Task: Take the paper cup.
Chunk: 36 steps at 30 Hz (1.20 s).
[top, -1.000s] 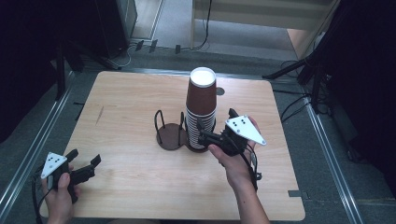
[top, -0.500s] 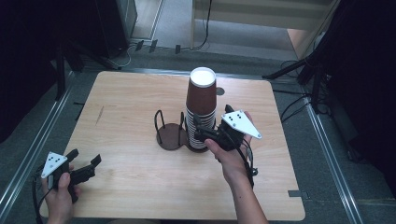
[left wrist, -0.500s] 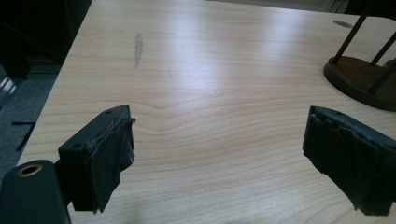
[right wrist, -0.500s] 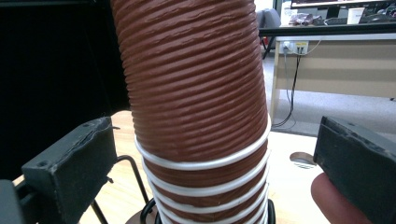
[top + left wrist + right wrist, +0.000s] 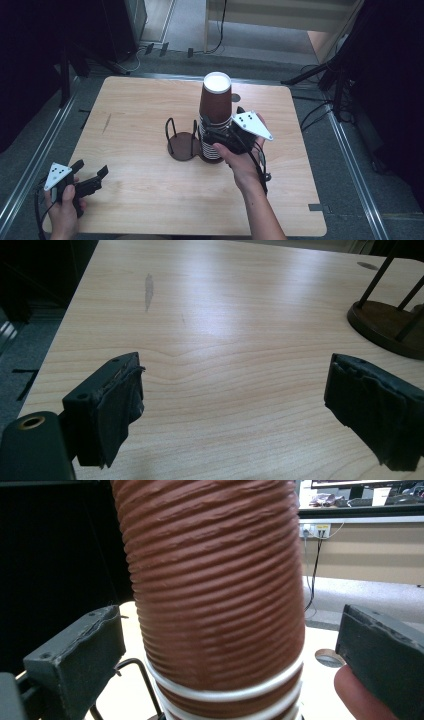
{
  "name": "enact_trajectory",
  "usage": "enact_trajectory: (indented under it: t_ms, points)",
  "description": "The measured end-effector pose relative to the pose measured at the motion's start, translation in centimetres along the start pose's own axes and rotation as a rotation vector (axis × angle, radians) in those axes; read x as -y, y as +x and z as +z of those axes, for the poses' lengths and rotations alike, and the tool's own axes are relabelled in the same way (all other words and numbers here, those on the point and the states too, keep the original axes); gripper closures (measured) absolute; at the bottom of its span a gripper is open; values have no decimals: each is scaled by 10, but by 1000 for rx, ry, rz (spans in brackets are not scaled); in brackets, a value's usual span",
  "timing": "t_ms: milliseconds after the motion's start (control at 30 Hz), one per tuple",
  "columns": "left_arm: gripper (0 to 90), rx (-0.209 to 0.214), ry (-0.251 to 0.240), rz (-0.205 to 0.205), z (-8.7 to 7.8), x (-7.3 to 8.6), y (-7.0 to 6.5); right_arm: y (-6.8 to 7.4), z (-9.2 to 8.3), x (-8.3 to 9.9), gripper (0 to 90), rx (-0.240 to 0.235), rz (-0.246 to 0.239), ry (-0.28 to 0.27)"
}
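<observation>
A tall stack of brown ribbed paper cups [image 5: 215, 112], upside down with white rims, stands at the table's middle on a dark round holder [image 5: 181, 146] with wire loops. My right gripper [image 5: 214, 136] reaches in from the right at the stack's lower part. In the right gripper view the cups [image 5: 215, 590] stand between its jaws with a gap on each side, so the right gripper [image 5: 227, 650] is open. My left gripper [image 5: 92, 170] rests near the front left corner, open over bare wood [image 5: 235, 405], and the holder's base [image 5: 382, 327] lies ahead to its right.
The wooden table [image 5: 135, 115] has a round cable hole [image 5: 235, 97] behind the stack. Metal rails run along the floor on both sides, and dark stand legs [image 5: 325, 75] rise at the back right. Cables trail from both grippers.
My right gripper has crept a little left and away from me, closing in around the lower part of the cup stack. The left gripper has stayed put.
</observation>
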<state>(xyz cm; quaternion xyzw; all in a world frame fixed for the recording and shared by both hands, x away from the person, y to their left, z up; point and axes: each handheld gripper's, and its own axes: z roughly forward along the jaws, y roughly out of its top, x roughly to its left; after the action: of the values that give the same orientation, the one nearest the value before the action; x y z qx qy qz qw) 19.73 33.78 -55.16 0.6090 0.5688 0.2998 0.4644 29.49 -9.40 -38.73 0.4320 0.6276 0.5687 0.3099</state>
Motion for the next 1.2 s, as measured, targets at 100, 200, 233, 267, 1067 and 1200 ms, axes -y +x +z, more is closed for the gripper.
enact_trajectory:
  t_ms: [100, 200, 233, 267, 1067, 1200]
  points:
    - [91, -1, 1, -2, 0, 0, 0, 4, 6, -1, 0, 10, -13, 0]
    - [91, 0, -1, -3, 0, 0, 0, 5, 8, -1, 0, 14, -13, -3]
    - [91, 0, 0, -3, 0, 0, 0, 6, 10, -1, 0, 19, -17, -2]
    - [91, 0, 0, -4, 0, 0, 0, 6, 12, -1, 0, 25, -22, -3]
    - [91, 1, 4, -4, 0, 0, 1, 11, 25, -1, 76, 57, -47, -21]
    - [91, 1, 4, -4, 1, 0, 1, 11, 24, -2, 81, 56, -41, -25]
